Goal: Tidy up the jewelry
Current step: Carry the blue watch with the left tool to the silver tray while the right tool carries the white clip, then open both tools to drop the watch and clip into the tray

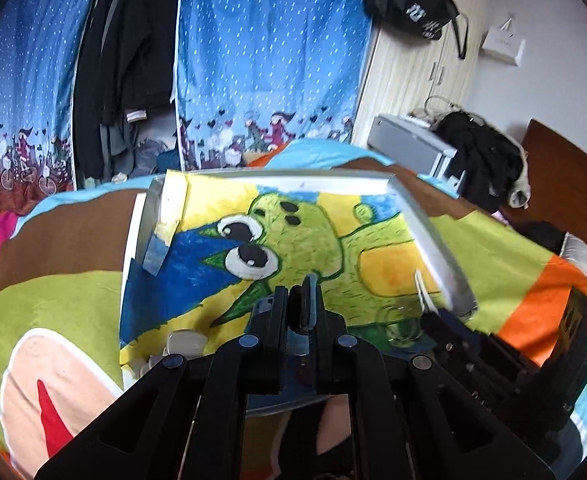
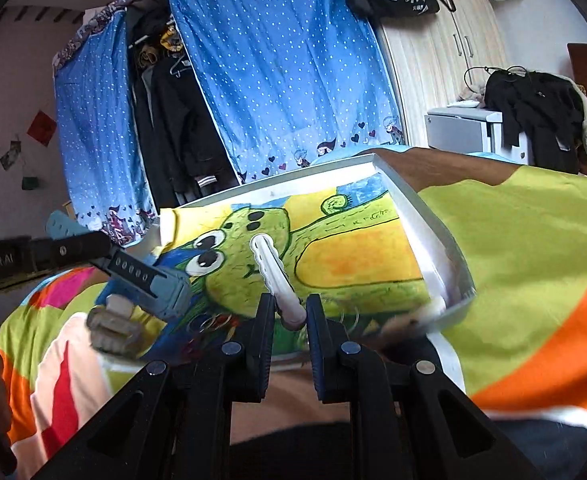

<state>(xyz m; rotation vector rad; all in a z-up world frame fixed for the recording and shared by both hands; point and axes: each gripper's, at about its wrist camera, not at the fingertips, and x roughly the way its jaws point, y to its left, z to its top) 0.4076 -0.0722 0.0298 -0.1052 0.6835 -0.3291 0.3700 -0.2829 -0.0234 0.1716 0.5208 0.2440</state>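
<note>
A white-rimmed tray [image 2: 421, 216] lined with a painted green cartoon creature lies on the bed. My right gripper [image 2: 289, 312] is shut on the near end of a white wavy-edged hair clip [image 2: 269, 264], which points away over the picture. The clip's tip [image 1: 423, 292] shows at the right of the left wrist view. My left gripper [image 1: 298, 300] has its jaws pressed together over the picture, and I cannot make out anything between them. From the right wrist view it [image 2: 165, 286] hovers over the tray's near left part. Several thin rings [image 2: 209, 322] lie at the tray's near edge.
A pale clear box [image 2: 113, 324] sits at the tray's near left corner. The tray rests on a colourful bedspread [image 2: 533, 240]. Behind stand a blue dotted wardrobe curtain [image 1: 269, 60] with dark clothes [image 1: 133, 52], a grey-white cabinet [image 1: 409, 140], and a wooden headboard [image 1: 561, 172].
</note>
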